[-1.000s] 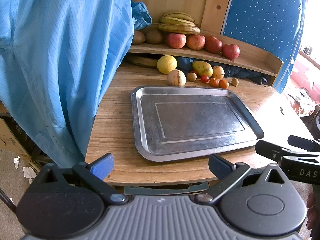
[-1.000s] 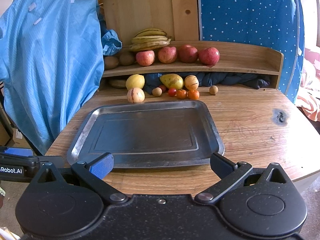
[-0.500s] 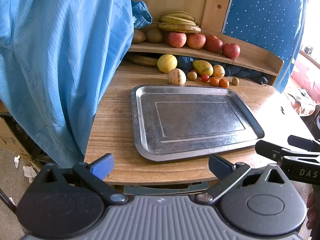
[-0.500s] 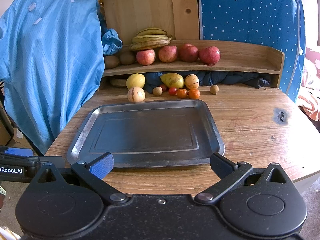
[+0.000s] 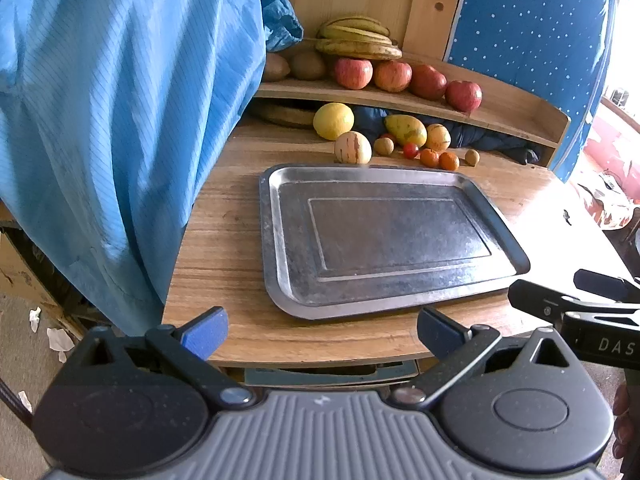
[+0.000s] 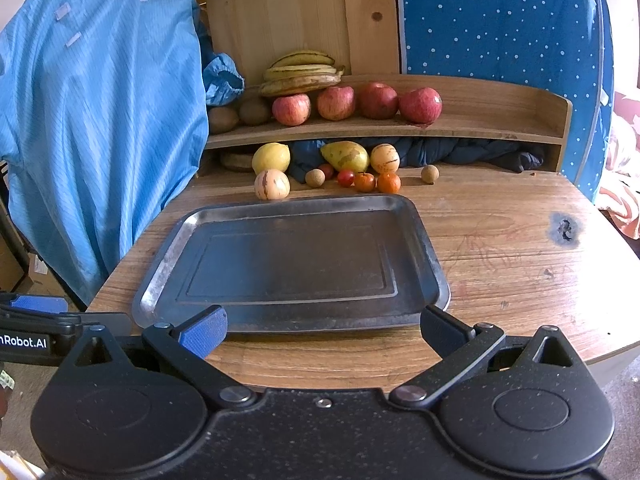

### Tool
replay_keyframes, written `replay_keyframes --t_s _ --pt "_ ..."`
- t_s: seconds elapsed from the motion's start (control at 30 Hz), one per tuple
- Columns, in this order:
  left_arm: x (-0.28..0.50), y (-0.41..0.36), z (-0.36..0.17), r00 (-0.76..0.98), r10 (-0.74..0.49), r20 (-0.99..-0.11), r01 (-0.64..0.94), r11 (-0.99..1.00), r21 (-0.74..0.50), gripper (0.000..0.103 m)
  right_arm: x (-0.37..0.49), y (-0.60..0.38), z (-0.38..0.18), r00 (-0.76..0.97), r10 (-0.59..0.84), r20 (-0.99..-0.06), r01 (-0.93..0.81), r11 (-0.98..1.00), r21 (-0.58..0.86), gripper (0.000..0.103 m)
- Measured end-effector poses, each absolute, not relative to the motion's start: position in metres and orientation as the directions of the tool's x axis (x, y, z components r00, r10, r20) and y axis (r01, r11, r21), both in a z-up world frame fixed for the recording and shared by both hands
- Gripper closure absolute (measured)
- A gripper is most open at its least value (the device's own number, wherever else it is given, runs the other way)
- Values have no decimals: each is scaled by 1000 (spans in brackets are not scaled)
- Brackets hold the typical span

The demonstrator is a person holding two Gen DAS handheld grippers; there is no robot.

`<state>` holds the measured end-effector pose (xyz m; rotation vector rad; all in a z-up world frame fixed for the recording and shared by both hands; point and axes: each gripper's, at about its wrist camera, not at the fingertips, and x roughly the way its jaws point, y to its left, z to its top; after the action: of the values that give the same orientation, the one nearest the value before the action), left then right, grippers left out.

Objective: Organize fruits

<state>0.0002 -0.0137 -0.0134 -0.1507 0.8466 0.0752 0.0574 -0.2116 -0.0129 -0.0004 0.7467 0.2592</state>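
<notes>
Left gripper [image 5: 322, 330]: spread wide, nothing between the fingers, touching nothing; it hangs off the near edge of the table [image 5: 224, 248], pointed at the tray.
Right gripper [image 6: 324, 328]: also spread wide and holding nothing; its tips sit over the near rim of the tray, but contact cannot be told.
Tray [image 6: 430, 256]: metal, bare inside, flat on the table between the grippers and the fruit.
Fruit on table: just beyond the tray's far rim lie a striped melon [image 6: 272, 184], a lemon [image 6: 271, 157], a mango [image 6: 345, 156], a second striped melon [image 6: 385, 158], a brown ball [image 6: 315, 177], a tomato [image 6: 345, 177], two small oranges [image 6: 377, 182] and another brown ball [image 6: 429, 172] set apart to the right.
Fruit on shelf [image 6: 500, 130]: four apples [image 6: 356, 104] in a row, bananas [image 6: 302, 74] behind them, two kiwis [image 6: 239, 115] at the left end.
Cloth [image 6: 100, 120]: blue, hanging at the table's left side.
Dark fabric [image 6: 460, 150]: bunched under the shelf behind the fruit.
</notes>
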Motion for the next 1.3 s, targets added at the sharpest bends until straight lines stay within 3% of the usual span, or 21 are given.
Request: replay_keyframes --t_s 0.63,1.3 --pt "25 -30 -12 637 27 -771 -189 974 -122 1 82 -226 -19 669 277 -689 -297 950 94 1" --pt "98 -36 4 634 111 -765 -350 924 -156 1 168 -255 -14 640 404 -654 -457 884 99 0"
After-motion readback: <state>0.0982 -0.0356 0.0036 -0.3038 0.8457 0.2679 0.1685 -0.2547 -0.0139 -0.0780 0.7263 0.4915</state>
